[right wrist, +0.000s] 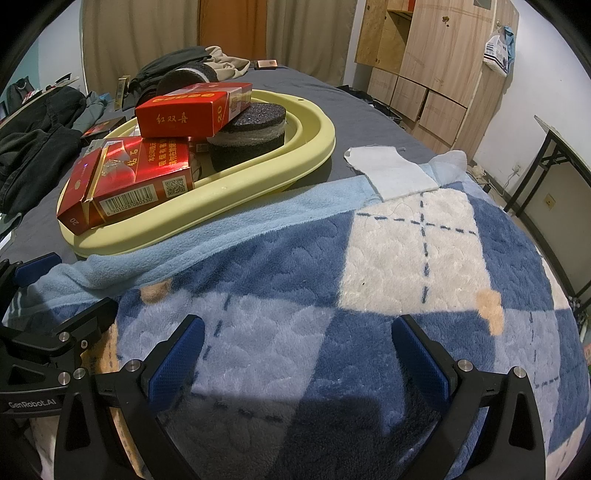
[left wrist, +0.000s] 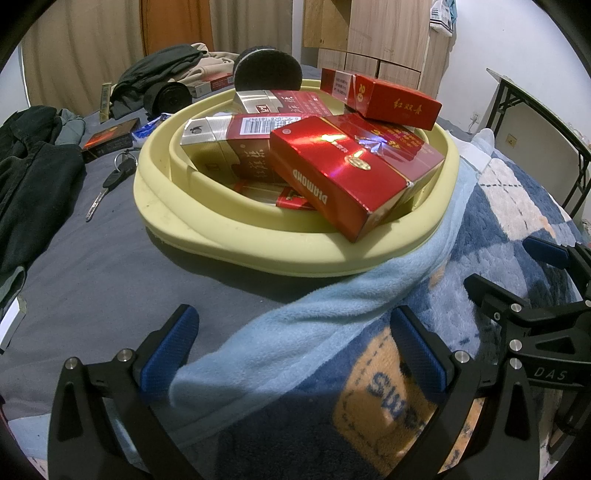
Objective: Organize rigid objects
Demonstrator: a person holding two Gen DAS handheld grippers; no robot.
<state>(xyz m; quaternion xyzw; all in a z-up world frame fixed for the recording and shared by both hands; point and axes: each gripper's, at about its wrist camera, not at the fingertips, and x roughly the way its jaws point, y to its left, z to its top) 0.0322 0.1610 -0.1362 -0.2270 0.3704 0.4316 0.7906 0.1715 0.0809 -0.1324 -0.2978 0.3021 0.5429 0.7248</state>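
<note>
Red DIAMOND pack (left wrist: 347, 173), yellow basin (left wrist: 295, 254)

Boxes (left wrist: 332, 173) and a round sponge (right wrist: 251, 136) in the basin (left wrist: 229, 236), on the bed (left wrist: 92, 266) beside the blanket (right wrist: 369, 277).

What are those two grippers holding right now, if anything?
Nothing. The left gripper and the right gripper are both open, with only the blanket showing between their fingers. The boxes lie in the basin, untouched.

Beige curtains (right wrist: 147, 33) hang across the far wall on both sides of an orange-brown door (right wrist: 232, 29). A plywood wardrobe (right wrist: 439, 62) stands against the white wall (right wrist: 546, 88) at right, near a black-legged folding table (right wrist: 554, 155). A grey-sheeted bed (right wrist: 354, 107) fills the middle.
</note>
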